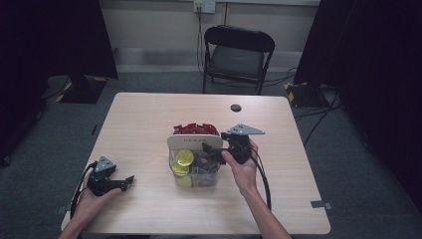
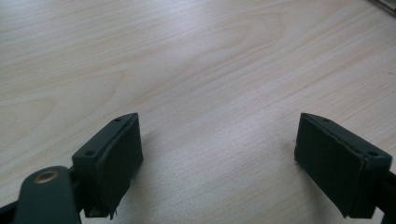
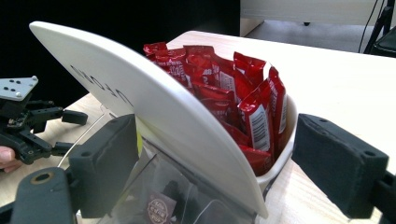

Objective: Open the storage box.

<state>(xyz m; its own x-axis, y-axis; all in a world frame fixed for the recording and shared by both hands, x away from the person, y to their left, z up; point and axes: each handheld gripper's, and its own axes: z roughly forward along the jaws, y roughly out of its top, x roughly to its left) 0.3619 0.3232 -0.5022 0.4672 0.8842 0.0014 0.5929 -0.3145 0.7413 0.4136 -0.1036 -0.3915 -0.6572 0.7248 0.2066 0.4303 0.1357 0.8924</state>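
While our left gripper [image 1: 130,180] rests on the table [image 1: 149,119] at the near left corner, the right gripper [image 1: 208,150] is up at the organizer [image 1: 195,142] in the middle of the table.

Right gripper: jaws wide apart, straddling the organizer's white curved divider panel [image 3: 154,107]. In the right gripper view one pad sits against the clear front section [image 3: 173,191], the other stands off to the far side beside the white tub [image 3: 286,154]. We can't tell whether either pad actually presses on anything; nothing looks clamped.

Left gripper: jaws spread wide, empty. In the left gripper view just bare wood between the pads [image 2: 116,158]. It lies level, pointing toward the organizer, well apart from it.

Organizer layout from the high view:
- back compartment: red sachets [image 1: 195,129], packed upright, also close up in the right gripper view [image 3: 233,93]
- front clear compartment, left side: yellow round items [image 1: 184,157], stacked
- front clear compartment, right side: dark small packets [image 1: 206,167], too small to identify

The right hand [image 1: 241,167] wraps the gripper body from the near side. The left hand [image 1: 89,196] holds its gripper at the table edge.

Beyond the table: a black folding chair [image 1: 238,55]. A small dark disc [image 1: 236,107] sits near the far table edge.
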